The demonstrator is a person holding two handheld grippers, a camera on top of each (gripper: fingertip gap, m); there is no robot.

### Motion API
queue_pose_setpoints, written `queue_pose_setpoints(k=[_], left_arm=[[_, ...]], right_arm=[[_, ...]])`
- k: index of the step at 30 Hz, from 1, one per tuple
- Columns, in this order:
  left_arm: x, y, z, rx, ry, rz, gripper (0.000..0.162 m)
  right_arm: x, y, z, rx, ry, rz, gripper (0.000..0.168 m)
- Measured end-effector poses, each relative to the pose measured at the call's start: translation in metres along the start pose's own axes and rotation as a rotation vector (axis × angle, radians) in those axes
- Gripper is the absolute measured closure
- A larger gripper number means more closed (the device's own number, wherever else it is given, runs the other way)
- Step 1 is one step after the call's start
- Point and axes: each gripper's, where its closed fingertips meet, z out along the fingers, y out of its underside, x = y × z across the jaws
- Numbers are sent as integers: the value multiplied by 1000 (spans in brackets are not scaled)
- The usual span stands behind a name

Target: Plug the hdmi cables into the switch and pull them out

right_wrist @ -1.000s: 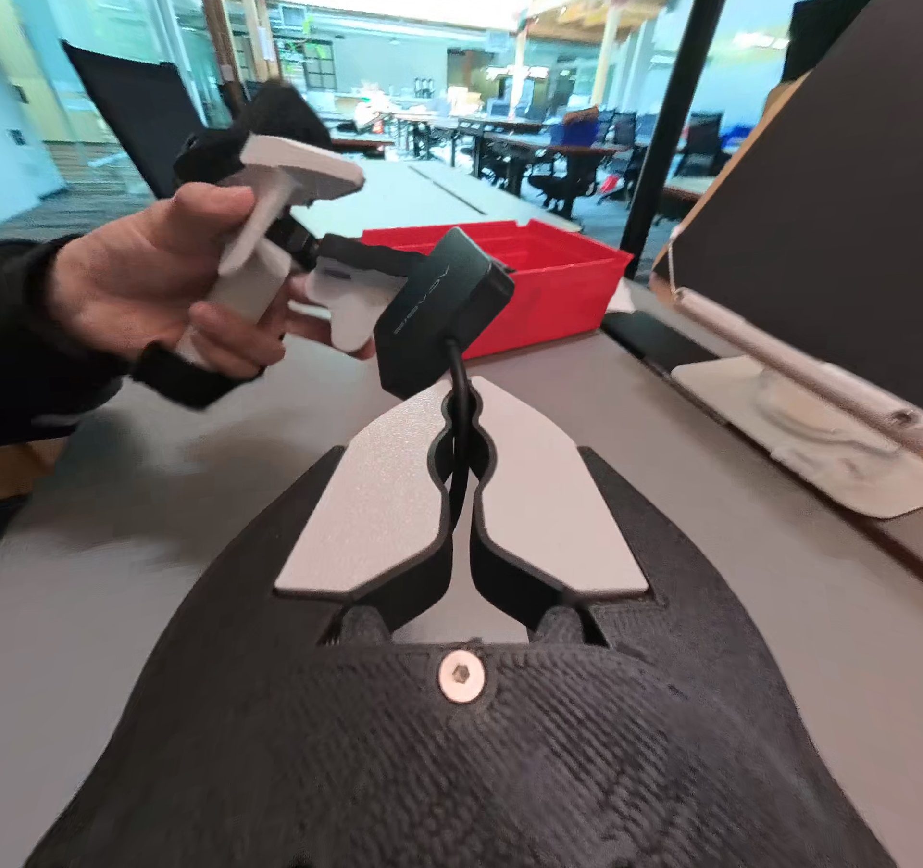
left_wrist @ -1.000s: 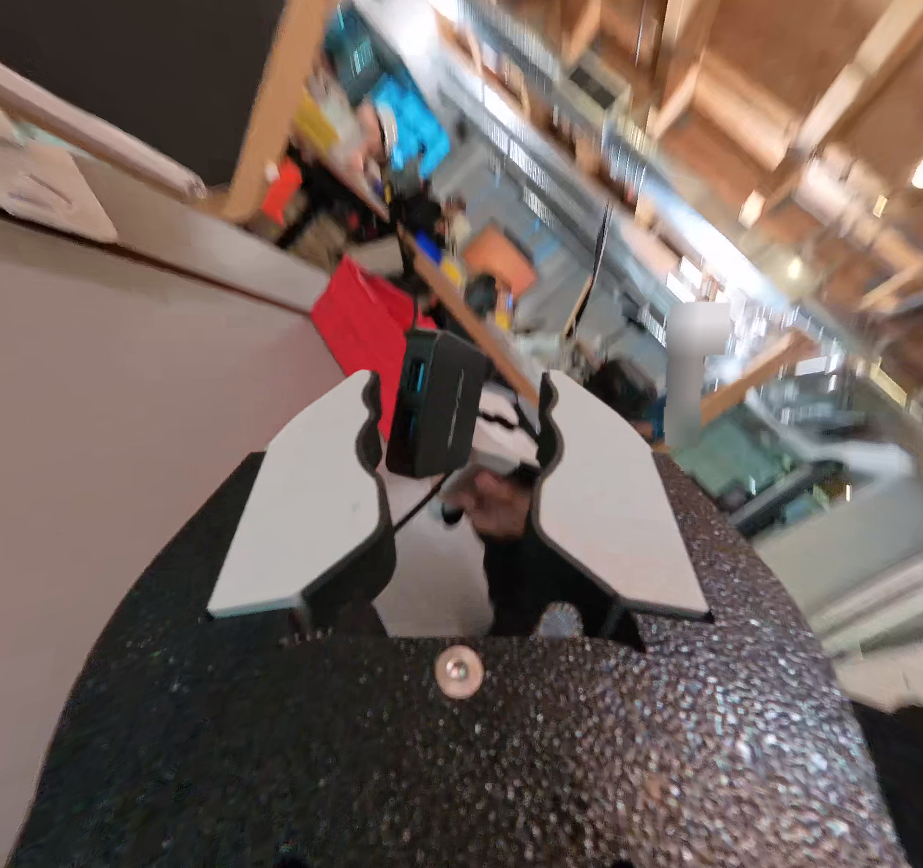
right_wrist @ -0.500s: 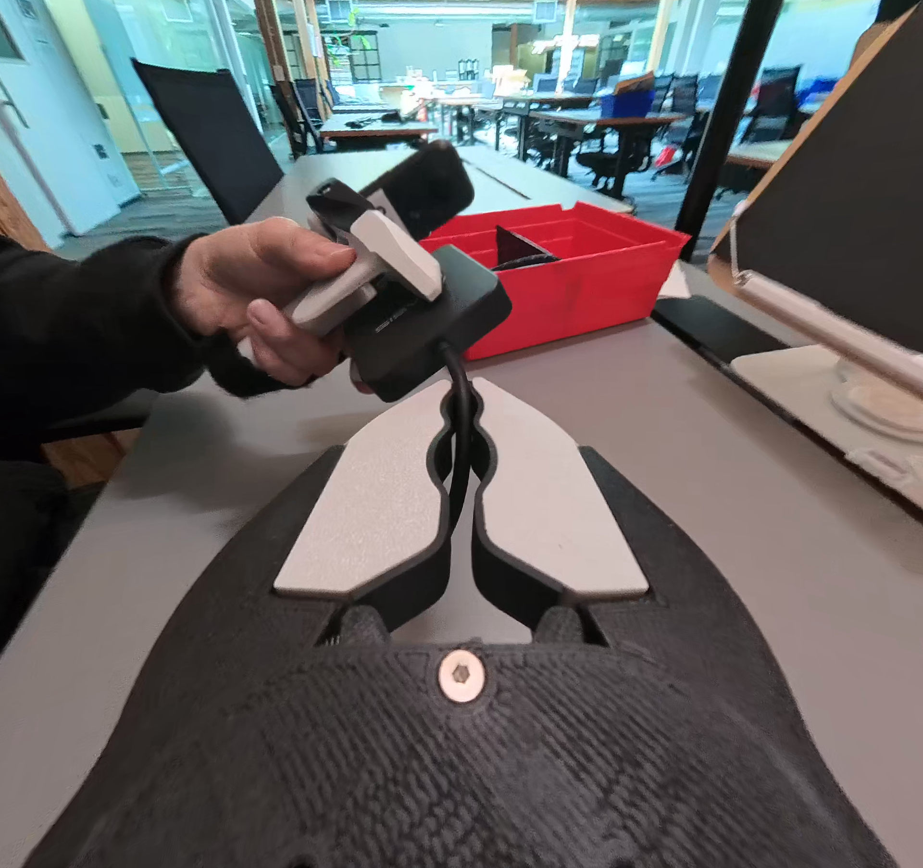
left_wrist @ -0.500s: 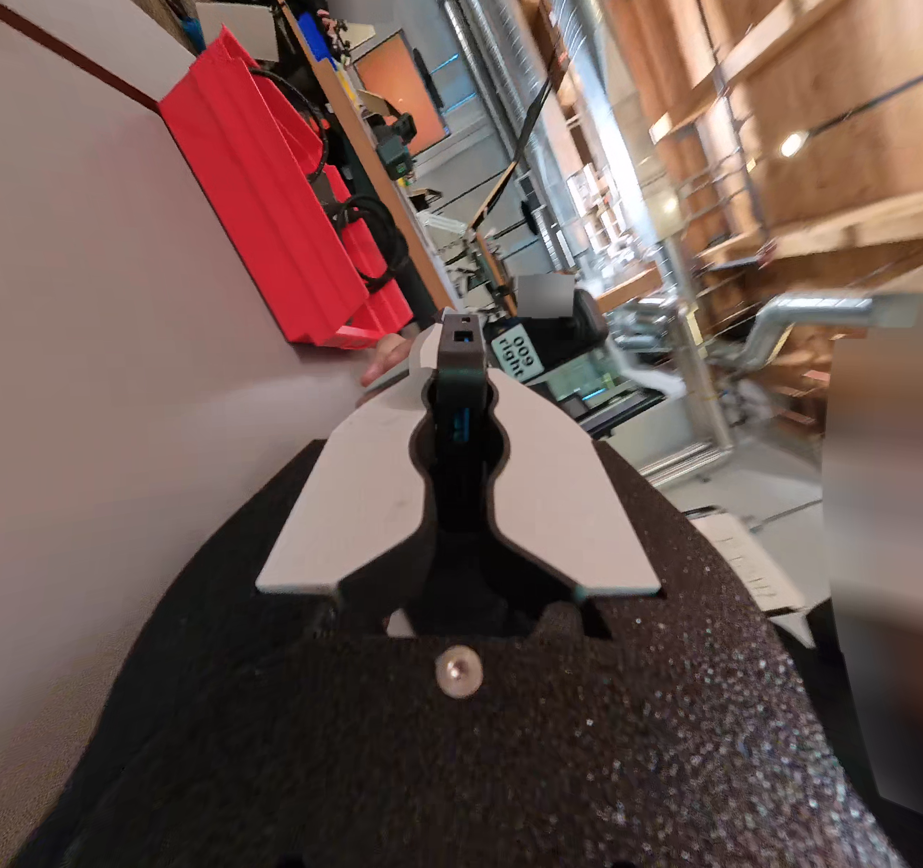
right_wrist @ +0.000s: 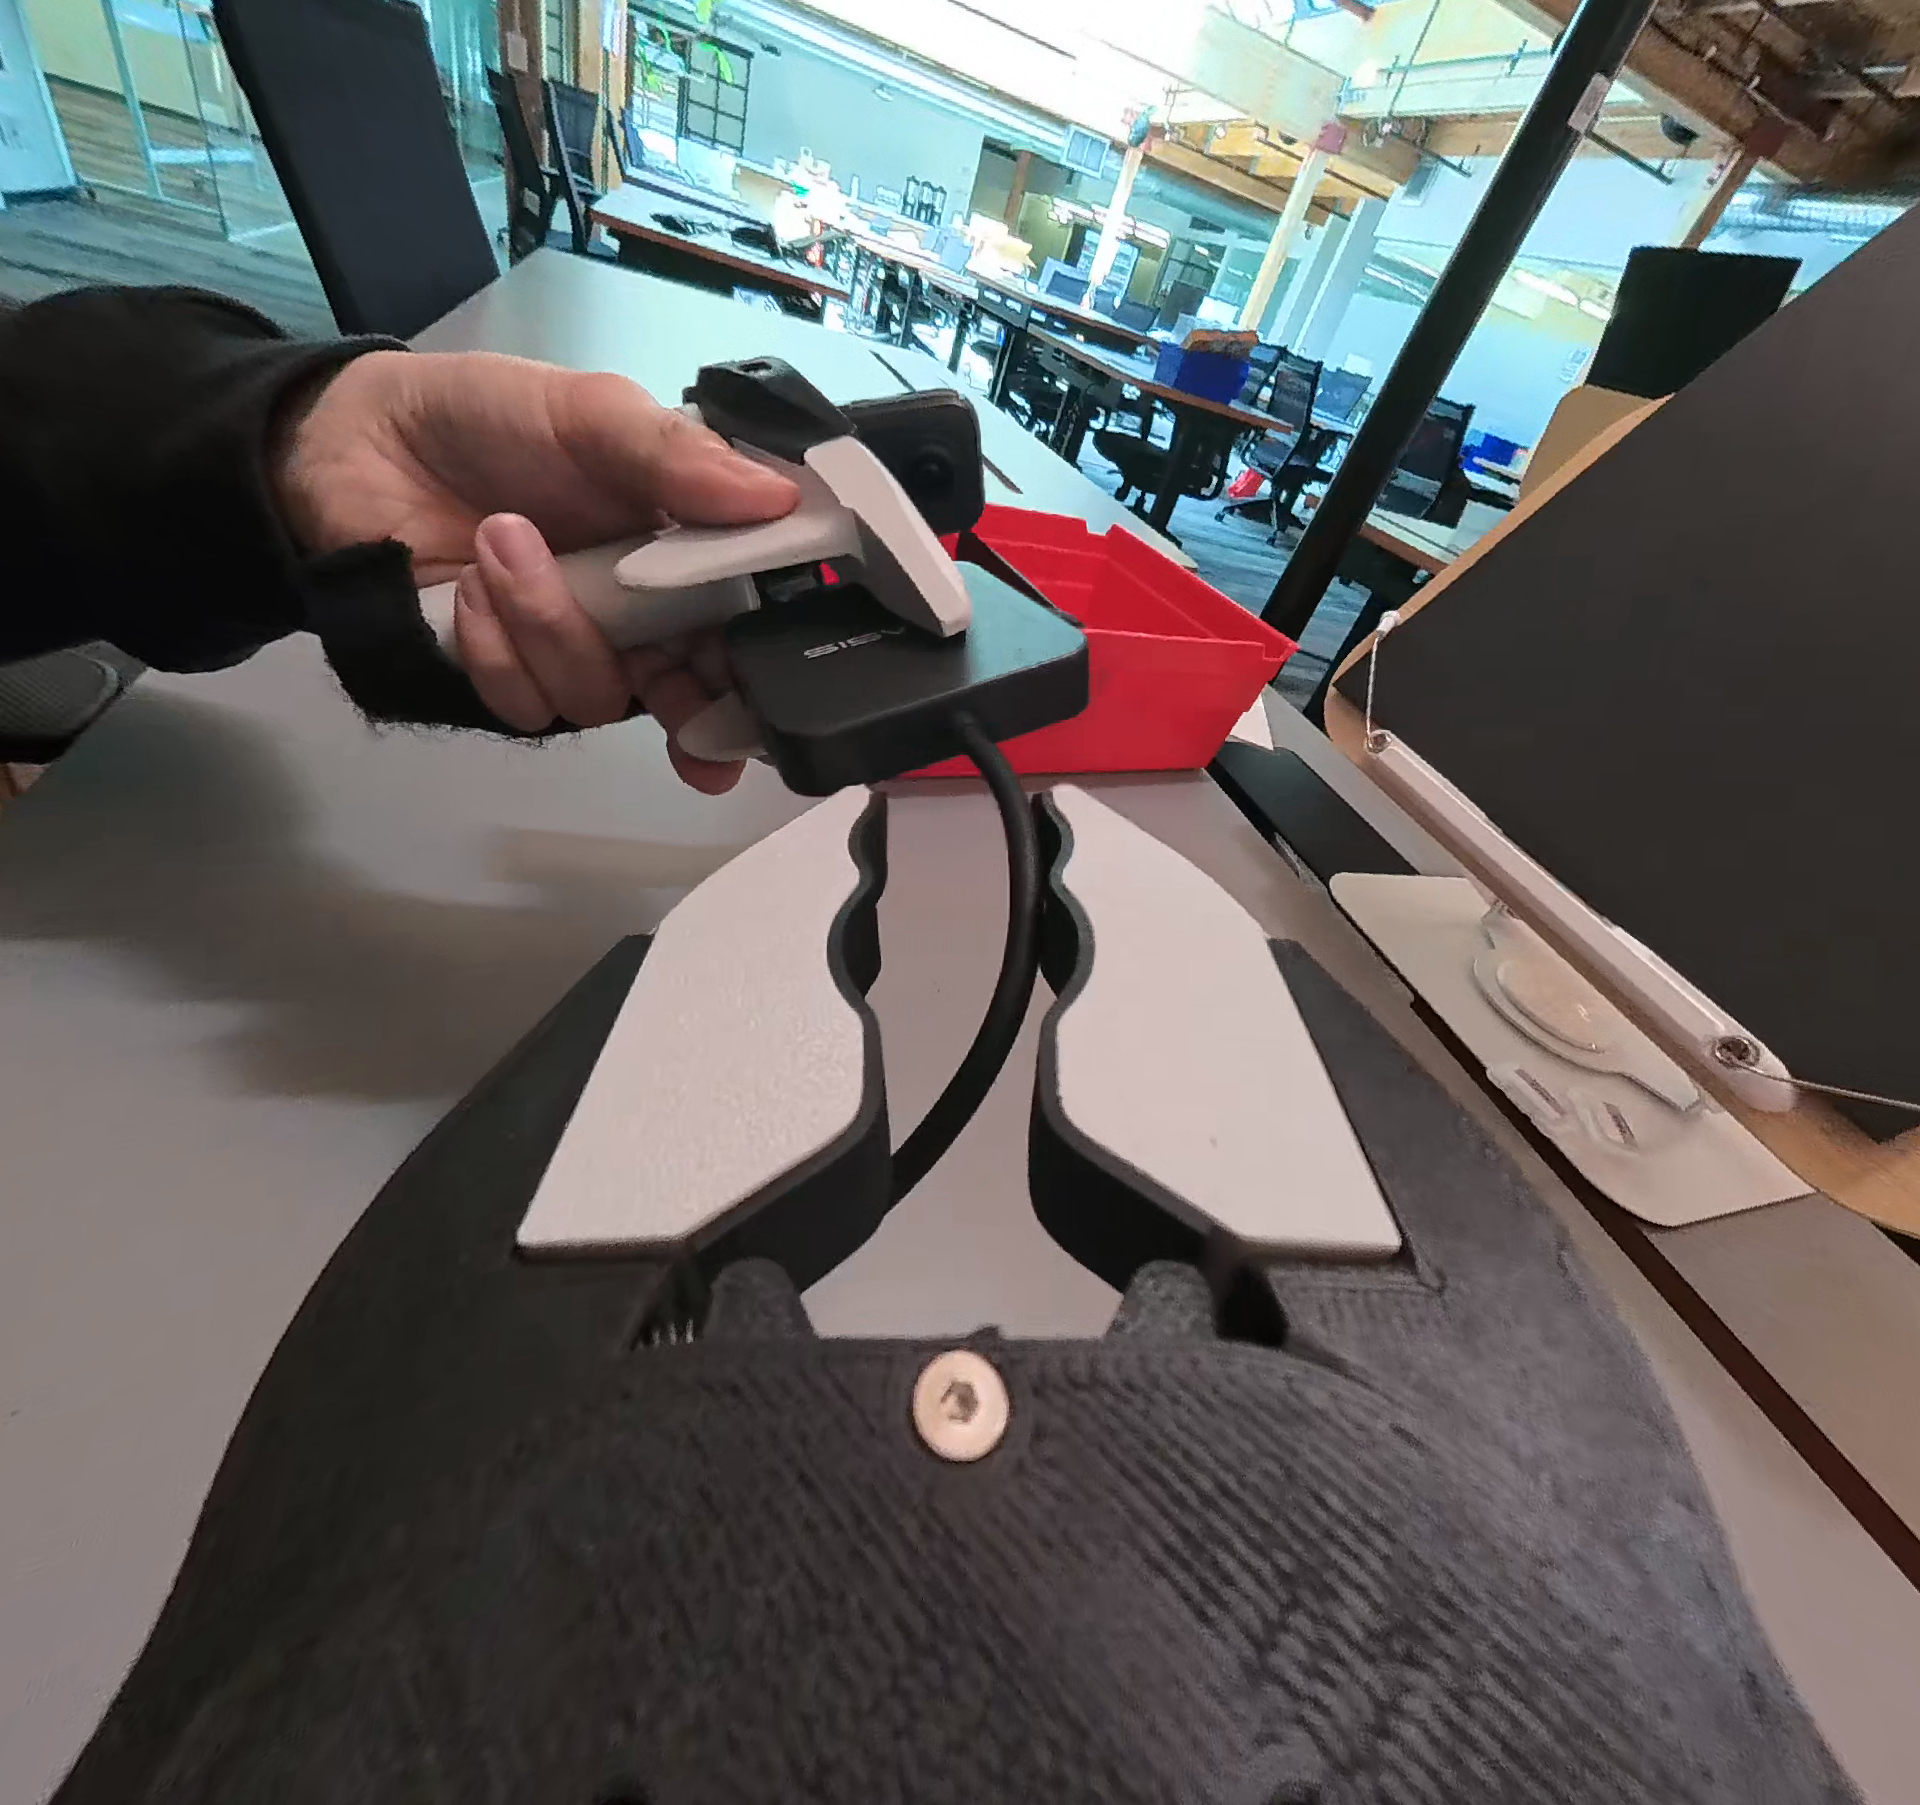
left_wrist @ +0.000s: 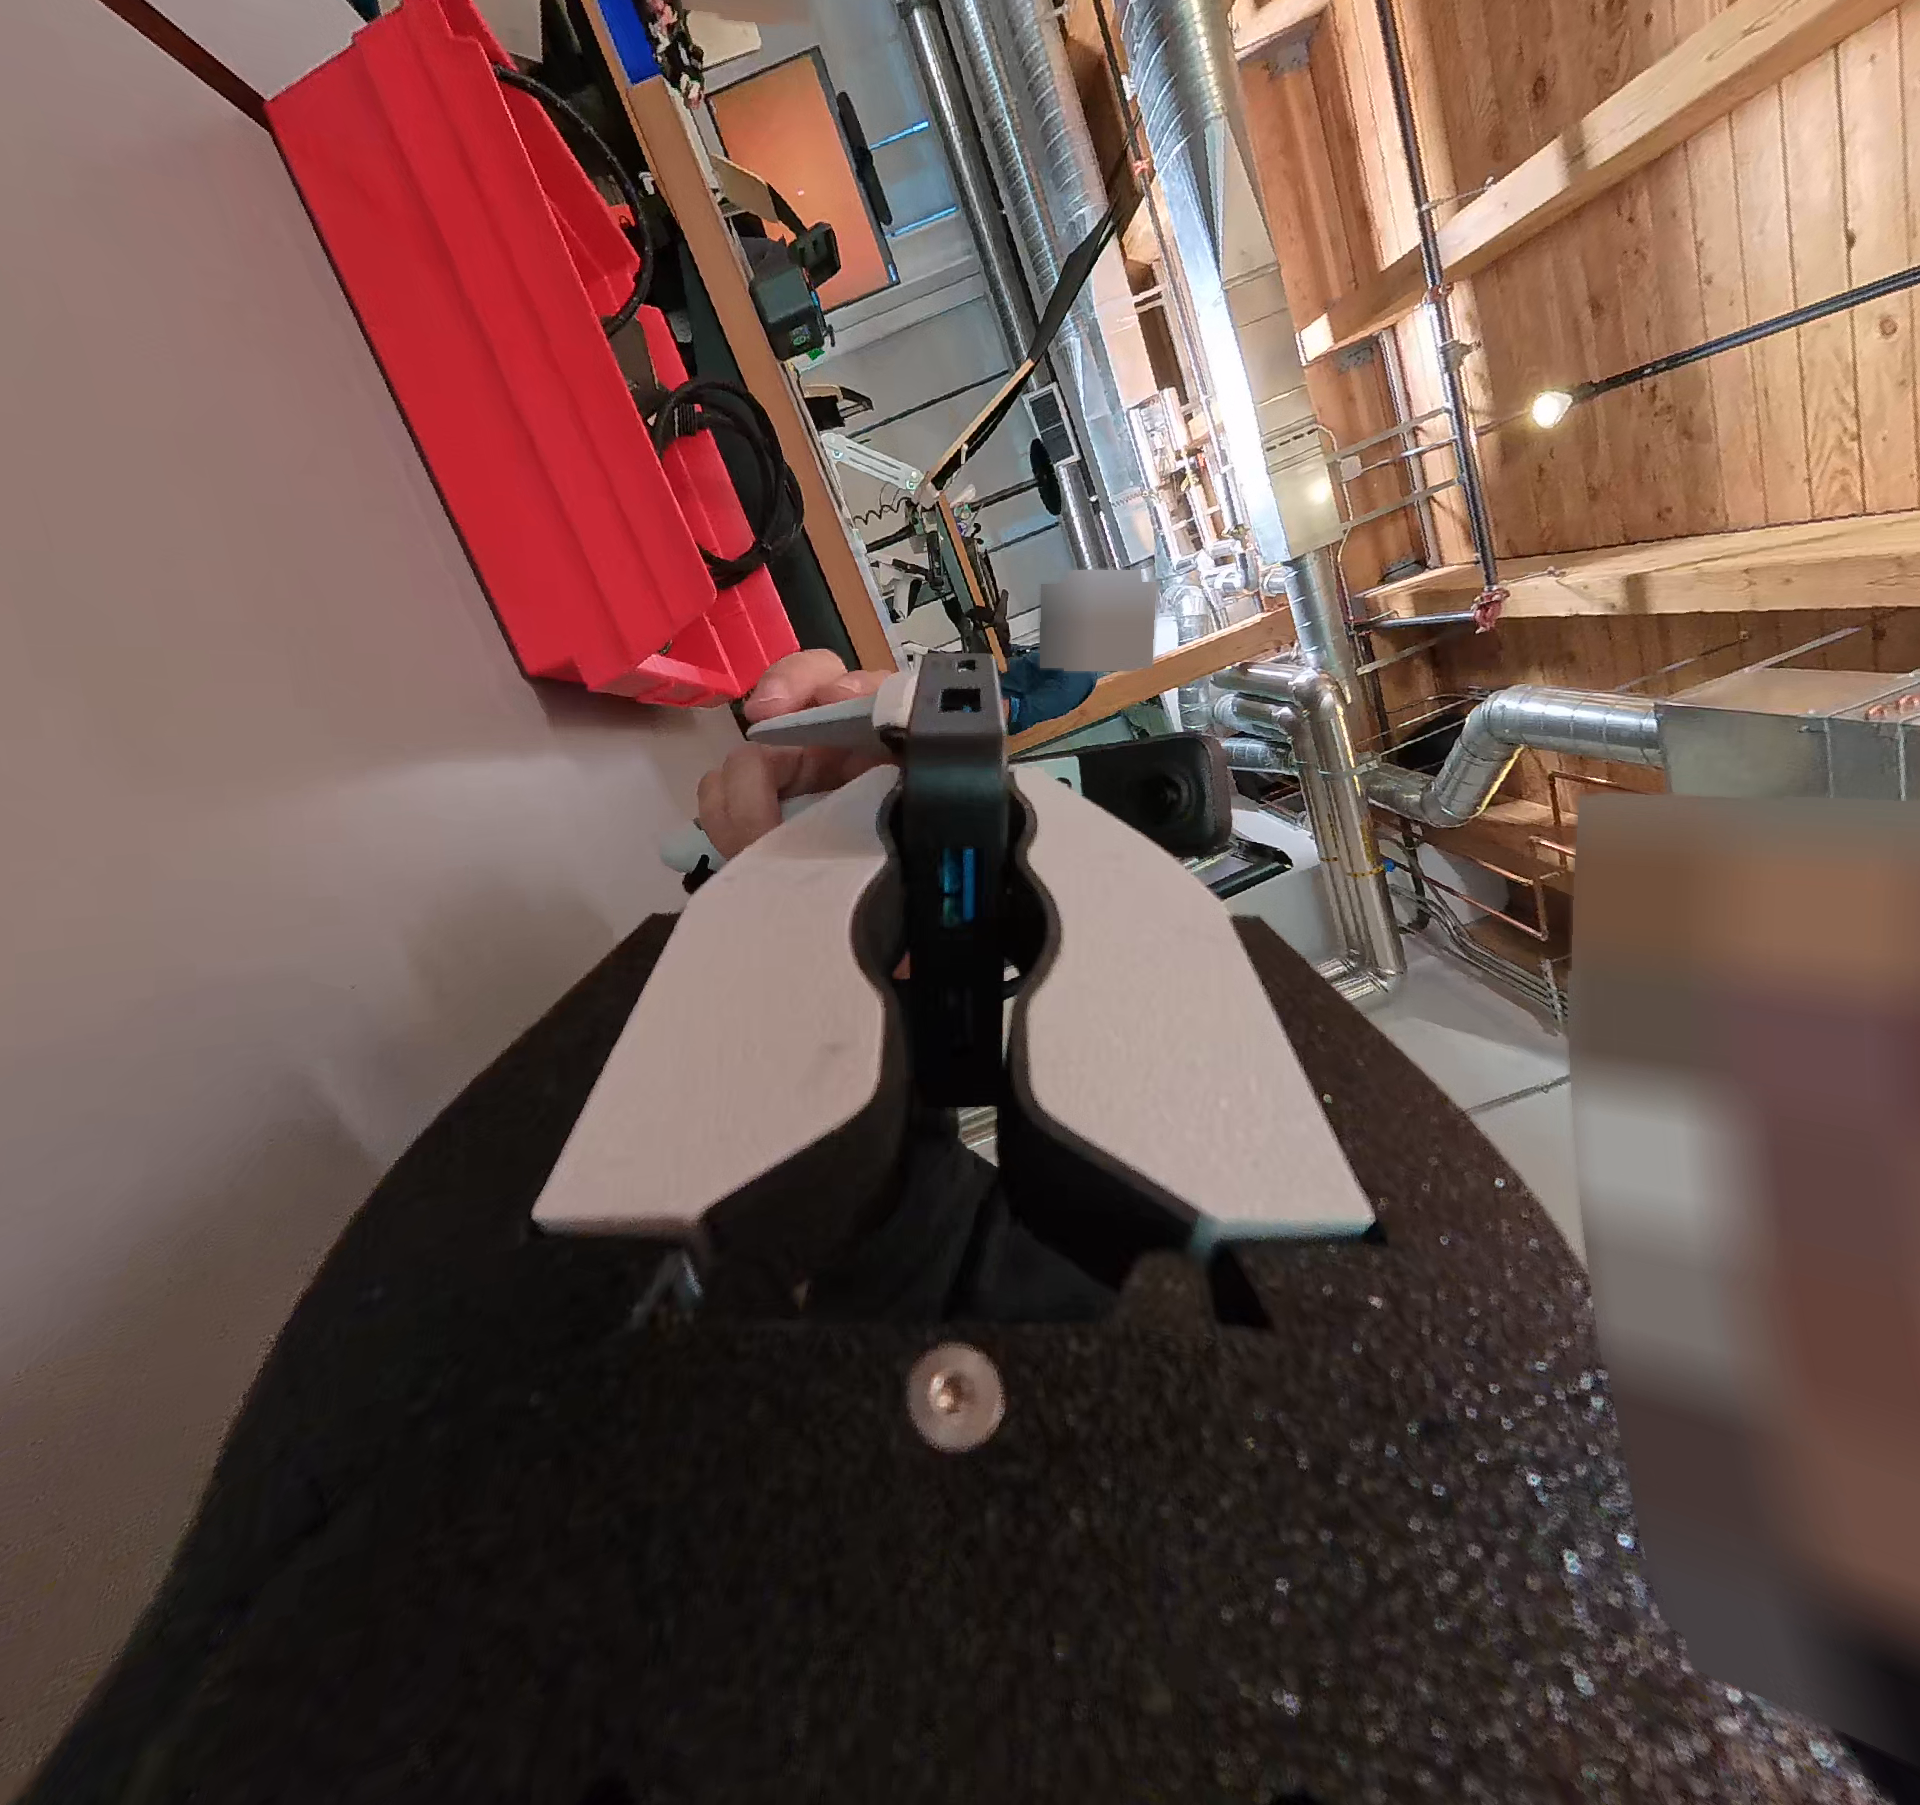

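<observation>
In the right wrist view, a person's left hand in a dark sleeve comes in from the left over the grey counter, holding the left gripper, whose pale fingers are pinched onto the flat black switch, one finger lying across its top face and the other under it. The switch is held up off the counter, roughly level, just in front of the red bin that sits on the counter behind it. A black cable leaves the near edge of the switch and curves down between the fingers of the right gripper, which are spread apart; the cable runs close along the right finger, though whether it touches is hard to tell. To the right stands a dark panel on a white base. In the left wrist view, which is rolled sideways, the counter fills the left side, with the red bin on it holding coiled black cables. In the middle, the left gripper has its fingers pressed against both flat faces of the switch, seen edge-on with a blue port facing the camera. Beyond its far end show part of the right gripper and the hand holding it.
</observation>
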Motion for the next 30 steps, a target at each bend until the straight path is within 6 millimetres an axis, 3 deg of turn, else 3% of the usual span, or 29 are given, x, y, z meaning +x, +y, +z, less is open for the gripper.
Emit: queue_pose_setpoints(k=[11, 14, 30], left_arm=[[2, 11, -1, -81, 9, -12, 149], [1, 16, 1, -107, 9, -18, 149], [-5, 19, 1, -135, 15, -48, 149]], right_arm=[[-5, -12, -8, 95, -47, -26, 141], [-11, -19, -8, 157, -81, -11, 157], [-15, -11, -7, 94, -103, -50, 159]])
